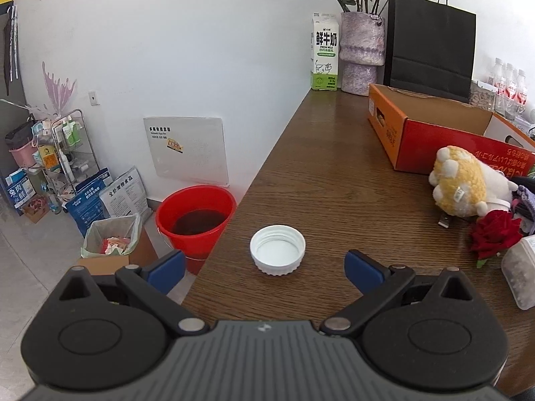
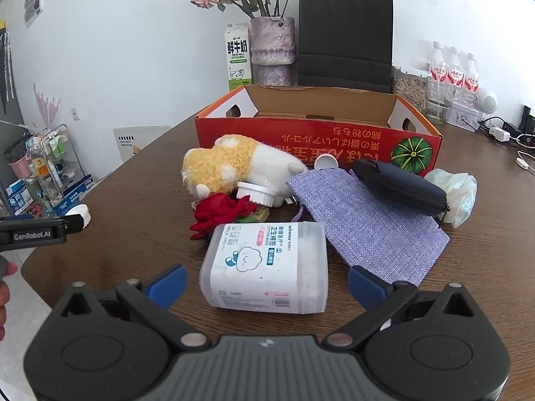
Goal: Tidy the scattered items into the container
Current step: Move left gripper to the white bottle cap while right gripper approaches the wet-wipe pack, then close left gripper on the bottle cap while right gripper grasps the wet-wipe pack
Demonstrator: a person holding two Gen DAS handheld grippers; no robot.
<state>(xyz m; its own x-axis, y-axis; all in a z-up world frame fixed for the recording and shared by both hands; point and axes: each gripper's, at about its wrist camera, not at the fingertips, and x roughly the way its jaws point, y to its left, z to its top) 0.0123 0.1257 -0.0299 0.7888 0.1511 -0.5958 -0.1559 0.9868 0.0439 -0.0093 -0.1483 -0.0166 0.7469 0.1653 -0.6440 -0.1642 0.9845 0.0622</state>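
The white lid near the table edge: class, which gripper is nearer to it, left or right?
Left. The left gripper is open right in front of the white lid. The right gripper is open at the cotton swab box, well away from the lid.

left gripper (image 1: 264, 269): jaws spread wide, nothing held between the blue pads (image 1: 166, 271), levelled low | right gripper (image 2: 266, 284): jaws spread wide, nothing gripped, held low | hand (image 2: 4, 287): glimpsed at the right wrist view's left edge, behind the left gripper
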